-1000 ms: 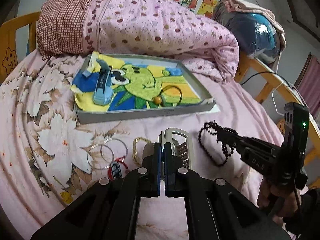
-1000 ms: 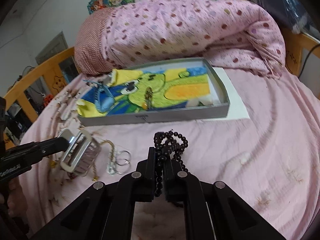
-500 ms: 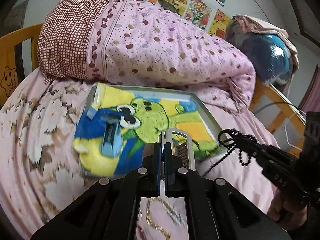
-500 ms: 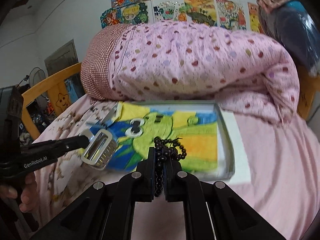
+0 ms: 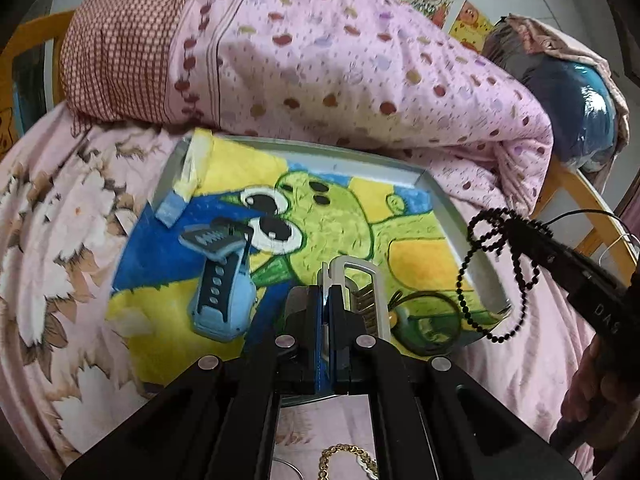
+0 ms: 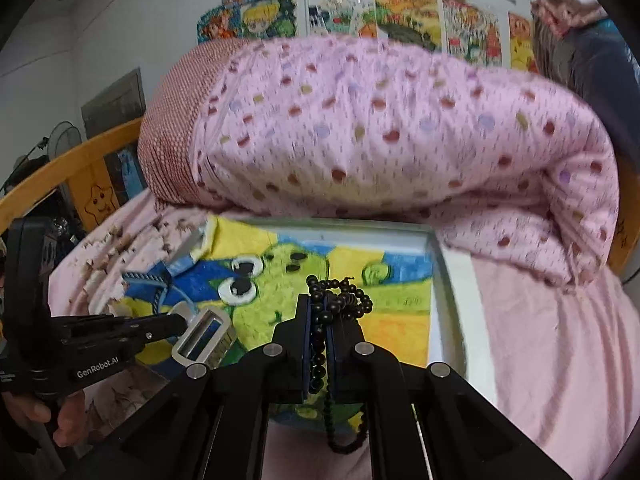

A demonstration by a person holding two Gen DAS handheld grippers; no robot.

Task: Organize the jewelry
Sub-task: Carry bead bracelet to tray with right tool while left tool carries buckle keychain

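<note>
My left gripper (image 5: 325, 294) is shut on a silver metal clasp piece (image 5: 362, 292) and holds it over the front of the grey tray (image 5: 448, 204), which is lined with a cartoon frog cloth. It also shows in the right wrist view (image 6: 182, 322) with the clasp (image 6: 204, 338). My right gripper (image 6: 319, 306) is shut on a black bead necklace (image 6: 340, 300) that hangs above the tray's right part; the necklace (image 5: 496, 268) dangles at the tray's right rim in the left wrist view. A blue watch (image 5: 222, 280) and a black cord with an orange bead (image 5: 424, 320) lie in the tray.
A rolled pink dotted quilt (image 5: 320, 64) lies right behind the tray. A gold chain (image 5: 344, 456) lies on the pink sheet below my left gripper. A wooden bed rail (image 6: 60, 164) runs at the left. A blue bundle (image 5: 576, 100) sits at the back right.
Both grippers have moved forward from the sheet to over the tray, carrying the clasp and the bead necklace. The loose rings and chain have dropped out of view below.
</note>
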